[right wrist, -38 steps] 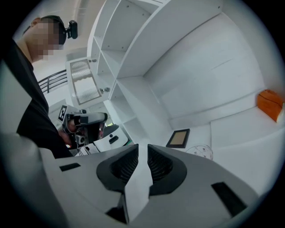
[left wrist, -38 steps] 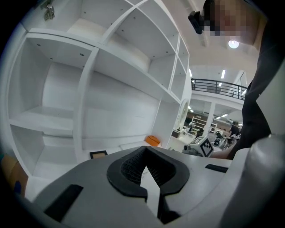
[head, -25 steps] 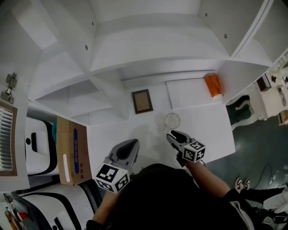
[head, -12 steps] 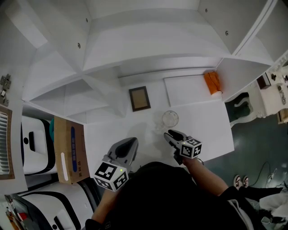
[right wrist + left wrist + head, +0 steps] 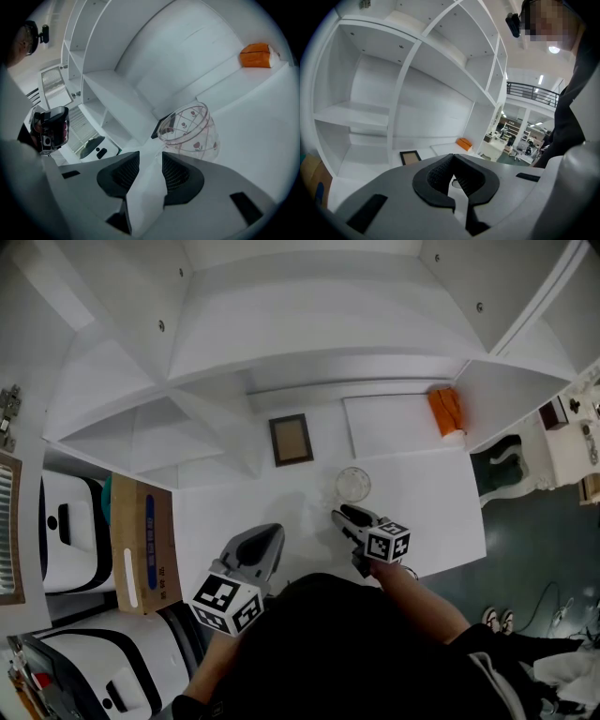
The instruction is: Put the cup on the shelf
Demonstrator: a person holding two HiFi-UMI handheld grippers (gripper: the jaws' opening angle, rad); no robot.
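Nothing done yet: clear red-printed glass cup [image 5: 354,485] sits ungrasped on white counter [image 5: 436,507]. Right tool [image 5: 341,517] open just short of it; left tool [image 5: 270,534] closed, empty.

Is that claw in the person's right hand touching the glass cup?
Apart. In the head view a strip of white table separates the right gripper from the cup; the right gripper view shows only table between its open jaws.

Cup's [image 5: 190,129] bottom is tucked behind the right gripper [image 5: 151,158], so no telling how it sits. Left gripper [image 5: 453,161] slit shows a pale sliver, can't say if it's the cup. Orange thing [image 5: 446,413] at the back is too small to name. Person's dark top [image 5: 356,652] covers the table's [image 5: 441,512] near edge.
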